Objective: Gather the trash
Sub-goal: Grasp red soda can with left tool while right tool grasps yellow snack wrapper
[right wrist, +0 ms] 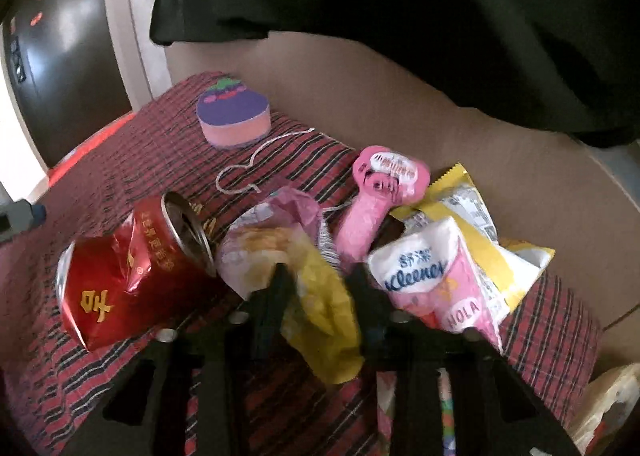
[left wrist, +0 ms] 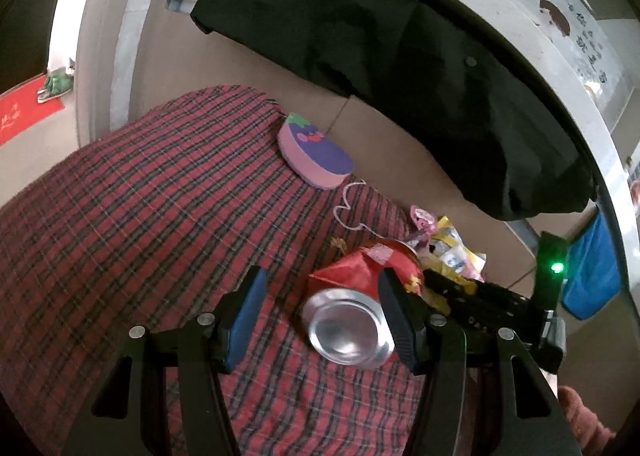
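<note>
A crushed red can lies on the red plaid cloth, its silver bottom toward the left wrist camera. My left gripper is open around it, the right finger against the can's side. In the right wrist view the can lies at the left. My right gripper is shut on a crumpled yellow and pink wrapper. Beside it lie a pink Kleenex pack, a yellow snack bag and a pink toy-shaped wrapper.
A purple eggplant-shaped sponge and a loose white string lie on the cloth farther away. A black garment hangs over the floor beyond. A blue cloth hangs at the right. The cloth's edge drops to a tan floor.
</note>
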`<state>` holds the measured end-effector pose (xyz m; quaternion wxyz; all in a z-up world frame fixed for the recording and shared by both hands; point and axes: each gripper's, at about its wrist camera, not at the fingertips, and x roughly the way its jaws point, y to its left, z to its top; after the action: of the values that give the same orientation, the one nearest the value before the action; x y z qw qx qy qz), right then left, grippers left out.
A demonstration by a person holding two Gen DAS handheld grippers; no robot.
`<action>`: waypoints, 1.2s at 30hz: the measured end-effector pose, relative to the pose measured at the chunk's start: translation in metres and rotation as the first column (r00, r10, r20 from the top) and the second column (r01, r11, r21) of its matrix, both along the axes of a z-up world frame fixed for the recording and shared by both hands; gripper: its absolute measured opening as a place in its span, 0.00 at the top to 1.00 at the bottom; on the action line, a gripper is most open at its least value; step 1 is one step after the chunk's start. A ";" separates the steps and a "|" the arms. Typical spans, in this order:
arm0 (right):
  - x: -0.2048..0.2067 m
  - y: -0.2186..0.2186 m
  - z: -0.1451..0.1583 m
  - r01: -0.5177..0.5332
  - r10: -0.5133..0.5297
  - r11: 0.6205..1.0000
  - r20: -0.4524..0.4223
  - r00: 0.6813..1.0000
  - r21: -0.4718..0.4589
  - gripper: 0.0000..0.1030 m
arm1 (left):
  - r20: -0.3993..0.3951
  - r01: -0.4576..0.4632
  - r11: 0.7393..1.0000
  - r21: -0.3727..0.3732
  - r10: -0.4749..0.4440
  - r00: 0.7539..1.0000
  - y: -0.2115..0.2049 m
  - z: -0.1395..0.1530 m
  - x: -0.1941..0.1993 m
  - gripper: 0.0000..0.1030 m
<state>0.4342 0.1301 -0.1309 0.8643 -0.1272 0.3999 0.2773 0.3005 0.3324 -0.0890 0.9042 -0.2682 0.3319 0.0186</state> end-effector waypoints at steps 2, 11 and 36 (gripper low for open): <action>-0.004 -0.006 0.007 -0.003 0.004 0.999 -0.010 1.000 0.039 0.83 | -0.001 -0.002 1.000 0.012 0.002 1.000 -0.011 0.001 0.001 0.43; -0.036 -0.053 0.060 0.041 -0.050 0.983 0.043 0.998 0.178 0.84 | -0.060 -0.098 0.989 0.114 0.105 0.993 -0.056 -0.007 0.004 0.43; -0.072 -0.097 0.055 0.050 -0.056 0.979 0.021 0.998 0.196 0.83 | -0.146 -0.192 0.971 0.145 0.213 0.966 -0.036 -0.038 0.030 0.57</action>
<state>0.3625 0.0335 -0.0755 0.8849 -0.0348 0.3625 0.2904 0.3308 0.2960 -0.1270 0.8834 -0.2392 0.3724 0.1540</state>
